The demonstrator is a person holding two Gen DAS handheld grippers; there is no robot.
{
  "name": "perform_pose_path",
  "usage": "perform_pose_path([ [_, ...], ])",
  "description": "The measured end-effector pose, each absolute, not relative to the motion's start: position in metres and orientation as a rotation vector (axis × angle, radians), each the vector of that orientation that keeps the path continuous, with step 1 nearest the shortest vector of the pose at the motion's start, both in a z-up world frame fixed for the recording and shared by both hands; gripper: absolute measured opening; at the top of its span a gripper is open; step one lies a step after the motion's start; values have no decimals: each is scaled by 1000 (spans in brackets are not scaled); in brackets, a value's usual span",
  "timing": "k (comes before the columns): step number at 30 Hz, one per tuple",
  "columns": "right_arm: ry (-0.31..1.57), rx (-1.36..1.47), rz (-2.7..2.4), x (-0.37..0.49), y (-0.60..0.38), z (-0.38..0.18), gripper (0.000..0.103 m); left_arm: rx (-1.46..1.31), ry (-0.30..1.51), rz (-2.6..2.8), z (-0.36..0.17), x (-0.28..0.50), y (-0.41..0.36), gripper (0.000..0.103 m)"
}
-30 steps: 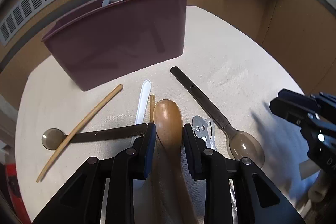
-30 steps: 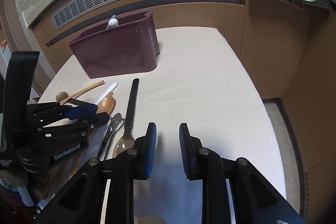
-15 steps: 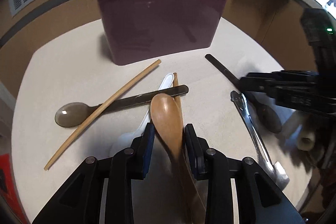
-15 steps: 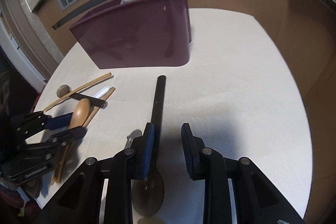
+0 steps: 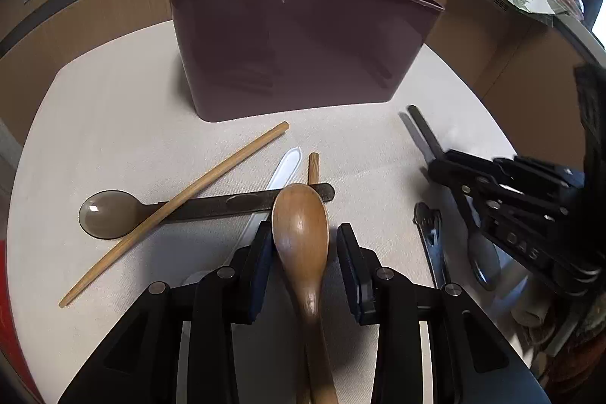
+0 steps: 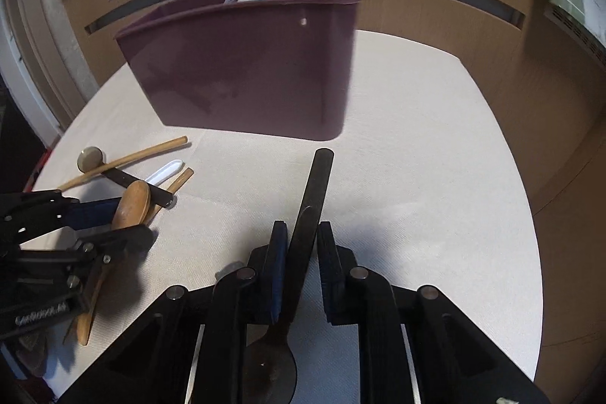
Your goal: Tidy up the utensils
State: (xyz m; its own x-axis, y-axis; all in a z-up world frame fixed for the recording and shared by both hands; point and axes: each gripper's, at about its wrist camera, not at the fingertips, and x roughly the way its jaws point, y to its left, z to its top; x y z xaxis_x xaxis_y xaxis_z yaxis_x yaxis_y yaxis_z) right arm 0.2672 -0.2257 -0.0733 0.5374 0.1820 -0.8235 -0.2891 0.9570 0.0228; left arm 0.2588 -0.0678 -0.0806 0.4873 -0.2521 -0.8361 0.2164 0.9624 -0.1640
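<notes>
The left gripper [image 5: 305, 245] has just been opening – a wooden spoon [image 5: 301, 230] sits between its jaws, gaps either side. The right gripper [image 6: 301, 248] has just been closing around a dark spoon [image 6: 310, 211], whether it is pinched is unclear. A maroon bin [image 5: 299, 44] stands beyond on the tabletop [image 5: 113, 108].

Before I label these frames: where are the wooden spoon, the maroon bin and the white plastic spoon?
wooden spoon [image 5: 300, 226]: left wrist view, on its bowl.
maroon bin [image 5: 303, 44]: left wrist view, on its front wall.
white plastic spoon [image 5: 286, 166]: left wrist view, on its handle end.
</notes>
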Motion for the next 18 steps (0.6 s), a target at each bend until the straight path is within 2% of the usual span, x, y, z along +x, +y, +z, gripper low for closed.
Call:
perform_pose_path([
  [18, 856, -37, 249, 237, -253, -52, 14, -54, 1012, -240, -81, 272, -73, 34],
])
